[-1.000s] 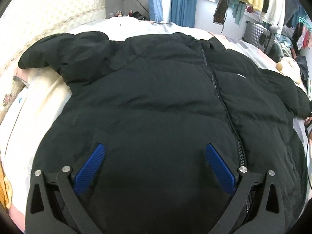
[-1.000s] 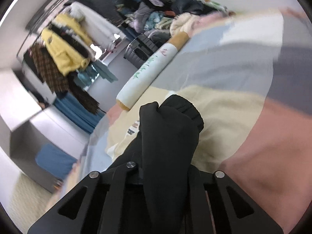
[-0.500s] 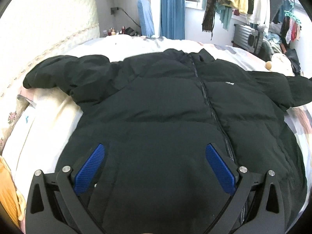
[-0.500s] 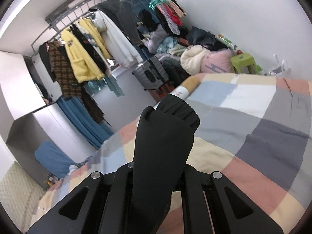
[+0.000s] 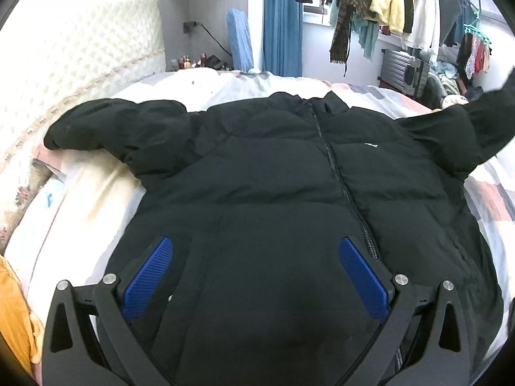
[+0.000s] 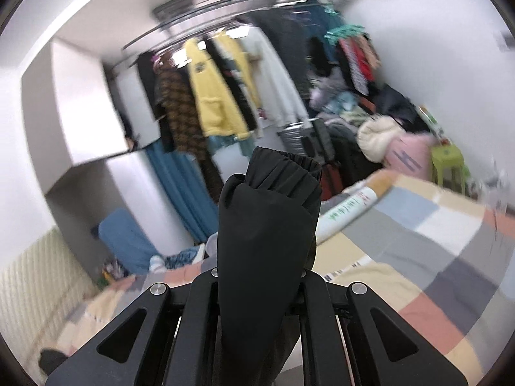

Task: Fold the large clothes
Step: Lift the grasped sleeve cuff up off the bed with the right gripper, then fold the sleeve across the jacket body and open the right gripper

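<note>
A black puffer jacket (image 5: 273, 186) lies front up on the bed, zipped, collar at the far side. My left gripper (image 5: 256, 257) hovers open over its lower front, blue pads (image 5: 146, 276) wide apart with nothing between them. One sleeve (image 5: 106, 122) lies flat at the left. The other sleeve (image 5: 482, 122) rises off the bed at the right edge. In the right wrist view that sleeve's cuff end (image 6: 270, 218) sticks up between the fingers of my right gripper (image 6: 260, 273), which is shut on it, high above the bed.
The bed has a patchwork cover (image 6: 418, 241) and a quilted cream headboard (image 5: 80, 58) at the left. A long white bolster (image 6: 347, 209) lies at the bed's far edge. Hanging clothes (image 5: 386, 3), a suitcase (image 5: 405, 70) and piled laundry (image 6: 386, 128) fill the far wall.
My right gripper has lifted the sleeve well up off the bed and rolled; the view now looks across the room. The left gripper rose a little and stayed open.
</note>
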Demonstrator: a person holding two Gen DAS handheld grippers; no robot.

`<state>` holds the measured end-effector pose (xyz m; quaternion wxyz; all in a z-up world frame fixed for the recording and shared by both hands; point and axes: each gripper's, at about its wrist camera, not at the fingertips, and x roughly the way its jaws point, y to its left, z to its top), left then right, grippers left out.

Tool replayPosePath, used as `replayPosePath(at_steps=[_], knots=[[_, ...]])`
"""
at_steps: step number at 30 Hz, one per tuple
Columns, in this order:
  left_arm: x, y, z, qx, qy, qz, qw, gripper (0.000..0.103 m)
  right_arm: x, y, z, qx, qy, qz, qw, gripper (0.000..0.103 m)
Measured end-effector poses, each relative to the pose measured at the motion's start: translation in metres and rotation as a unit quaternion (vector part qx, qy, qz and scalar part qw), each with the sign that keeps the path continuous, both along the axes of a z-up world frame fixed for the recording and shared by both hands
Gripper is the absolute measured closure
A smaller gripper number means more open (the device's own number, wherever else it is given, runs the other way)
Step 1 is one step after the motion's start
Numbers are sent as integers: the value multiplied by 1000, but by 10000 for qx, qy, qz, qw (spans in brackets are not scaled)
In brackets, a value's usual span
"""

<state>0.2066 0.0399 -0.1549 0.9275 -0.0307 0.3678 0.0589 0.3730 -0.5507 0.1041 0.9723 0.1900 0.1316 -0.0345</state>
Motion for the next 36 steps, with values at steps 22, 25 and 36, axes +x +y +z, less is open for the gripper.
replayPosePath(at_steps=[22,25,36], knots=[[-38,30,28,-131,-483,38,9987,0,-14,343,48,-1390,-427,2267,9630,96],[-43,42,30,-252,-559,121,9980,0,-14,392,18,-1235,-376,2734,9532,96],[-48,105,28,-619,-680,527,9944,0,18,520,-133,-1231,531,3797,9154,95]])
